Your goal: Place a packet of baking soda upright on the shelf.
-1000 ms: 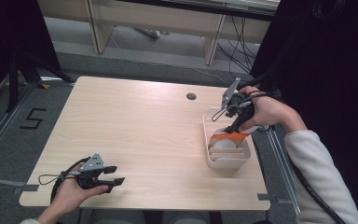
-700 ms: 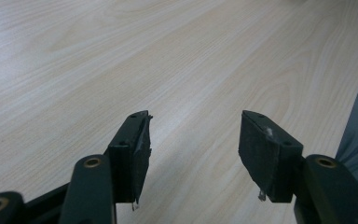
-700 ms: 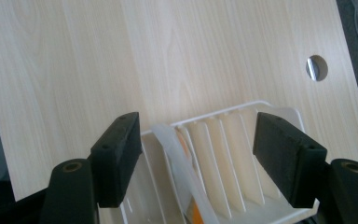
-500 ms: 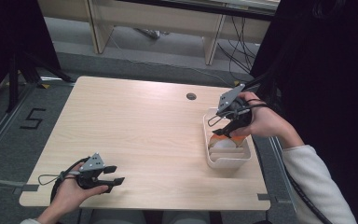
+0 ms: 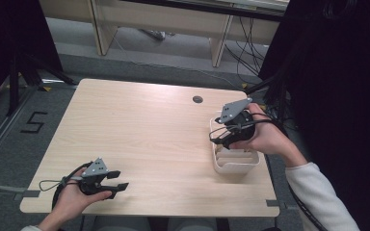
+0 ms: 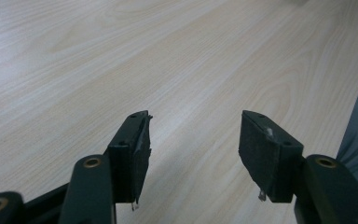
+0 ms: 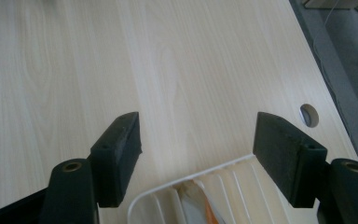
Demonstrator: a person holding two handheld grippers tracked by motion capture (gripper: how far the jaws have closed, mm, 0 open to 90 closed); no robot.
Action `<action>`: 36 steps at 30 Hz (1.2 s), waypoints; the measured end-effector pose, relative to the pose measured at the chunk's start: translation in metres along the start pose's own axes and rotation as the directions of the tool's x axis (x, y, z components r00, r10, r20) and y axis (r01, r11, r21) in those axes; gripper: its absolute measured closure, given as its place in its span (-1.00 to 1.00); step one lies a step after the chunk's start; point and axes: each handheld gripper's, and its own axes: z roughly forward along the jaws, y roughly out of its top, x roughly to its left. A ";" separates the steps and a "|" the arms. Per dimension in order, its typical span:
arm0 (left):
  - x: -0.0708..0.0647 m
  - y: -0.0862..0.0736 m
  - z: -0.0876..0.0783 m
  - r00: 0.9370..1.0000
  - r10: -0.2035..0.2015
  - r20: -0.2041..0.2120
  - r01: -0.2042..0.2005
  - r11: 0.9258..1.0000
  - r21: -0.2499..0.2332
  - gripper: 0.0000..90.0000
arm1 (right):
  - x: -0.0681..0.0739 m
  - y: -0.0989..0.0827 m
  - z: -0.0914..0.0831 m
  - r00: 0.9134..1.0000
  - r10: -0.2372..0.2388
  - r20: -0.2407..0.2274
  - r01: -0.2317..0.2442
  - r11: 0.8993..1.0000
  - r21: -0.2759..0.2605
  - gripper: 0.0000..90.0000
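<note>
Hovering over the white basket (image 5: pixel 235 162), the right hand-held gripper (image 5: pixel 217 138) now has its jaws apart and empty; a second ago an orange and white item sat between them above the basket. In the right gripper view that item (image 7: pixel 208 211) lies just below the jaws, down among the basket's ribs, so the drop looks done. The left hand-held gripper (image 5: pixel 118 180) rests on the counter (image 5: pixel 149 130) well apart from the basket, jaws apart around bare wood, unchanged.
</note>
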 end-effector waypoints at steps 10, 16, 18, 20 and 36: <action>0.000 0.000 0.000 1.000 0.004 -0.007 -0.004 1.000 0.001 -0.08 | 0.043 -0.004 0.019 0.999 0.013 0.033 -0.011 0.997 -0.079 -0.27; 0.000 0.000 -0.001 1.000 0.002 -0.012 -0.002 1.000 -0.006 -0.10 | 0.076 -0.018 0.040 0.999 0.030 -0.013 -0.031 0.993 -0.114 -0.28; 0.000 0.000 -0.001 1.000 0.002 -0.012 -0.002 1.000 -0.008 -0.10 | 0.086 -0.025 0.048 0.997 0.068 -0.029 -0.071 0.991 -0.116 -0.28; 0.000 0.000 -0.001 1.000 0.002 -0.013 -0.002 1.000 -0.009 -0.10 | 0.094 -0.032 0.057 0.996 0.087 -0.035 -0.090 0.990 -0.108 -0.27; 0.001 0.001 -0.003 0.999 0.026 -0.023 -0.026 1.000 -0.017 -0.10 | 0.123 -0.072 0.089 0.979 0.201 -0.045 -0.206 0.953 -0.222 -0.14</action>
